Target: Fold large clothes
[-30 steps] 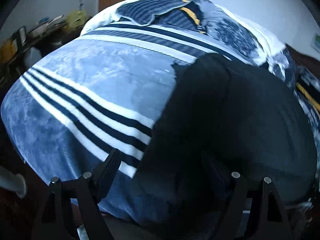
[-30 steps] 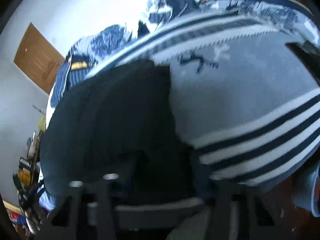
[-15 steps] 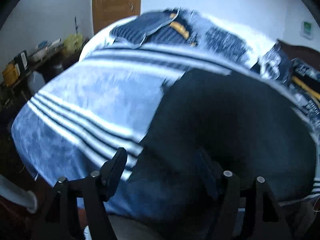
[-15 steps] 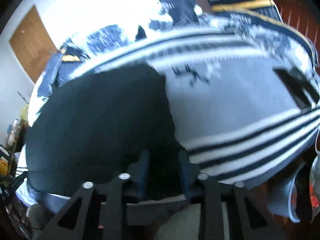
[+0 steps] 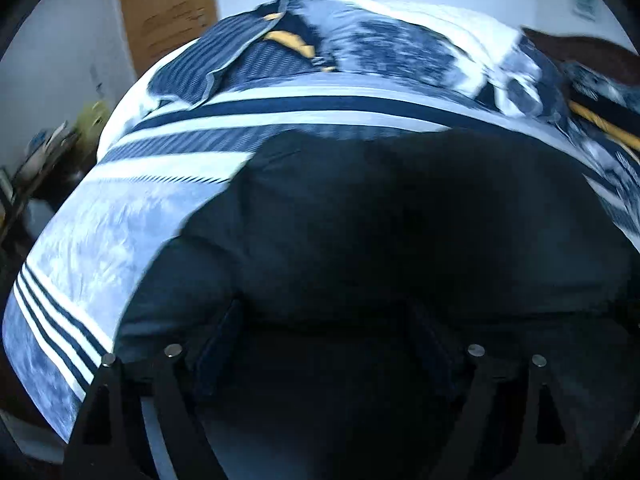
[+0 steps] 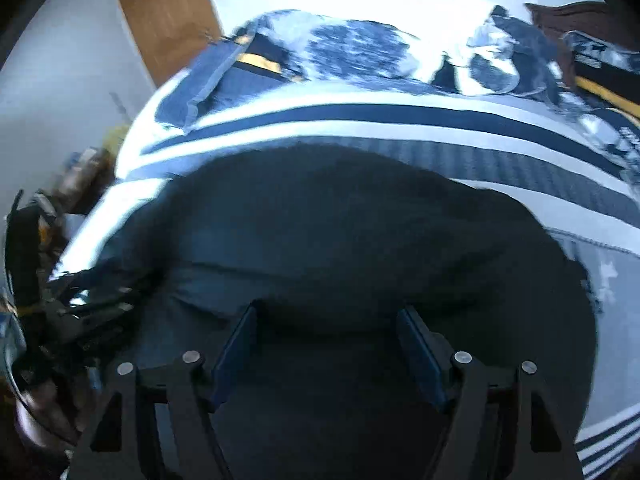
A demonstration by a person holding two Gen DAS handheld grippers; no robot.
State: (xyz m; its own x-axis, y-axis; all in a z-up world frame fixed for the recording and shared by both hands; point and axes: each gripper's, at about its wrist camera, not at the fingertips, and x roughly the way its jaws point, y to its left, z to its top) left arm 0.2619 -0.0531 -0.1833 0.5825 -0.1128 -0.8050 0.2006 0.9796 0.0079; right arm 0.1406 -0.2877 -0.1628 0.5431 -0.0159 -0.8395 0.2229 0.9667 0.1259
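We cannot make out much of the garment point(image 5: 400, 232): it is a dark mass with almost no detail, blurred at its edges, and its near part is cut off behind the gripper frames in both views. What kind of clothing it is we cannot tell. It lies spread on the bed point(image 5: 120, 216), over a blue and white striped cover, and fills the lower middle of both pictures.

Our left gripper point(image 5: 324, 344) hangs over the near part of the garment; its fingers point(image 5: 218, 344) are dark against dark cloth and hard to separate from it. Its jaws are opening and stand wide, with cloth lying under the gap, and we see no pad pressing on it.

Our right gripper point(image 6: 332, 344) shows more clearly, its blue pads point(image 6: 236, 348) set well apart and opening, the garment below and between them but not pinched.

At the left edge of the right wrist view, a smeared black shape point(image 6: 80, 312) sits at the garment's corner; we cannot say for sure what it is.

Beyond the garment lies a heap of blue bedding point(image 5: 360, 48) with a yellow band. A brown door point(image 5: 168, 12) stands in the white wall behind, and a cluttered shelf point(image 5: 44, 152) shows blurred at far left
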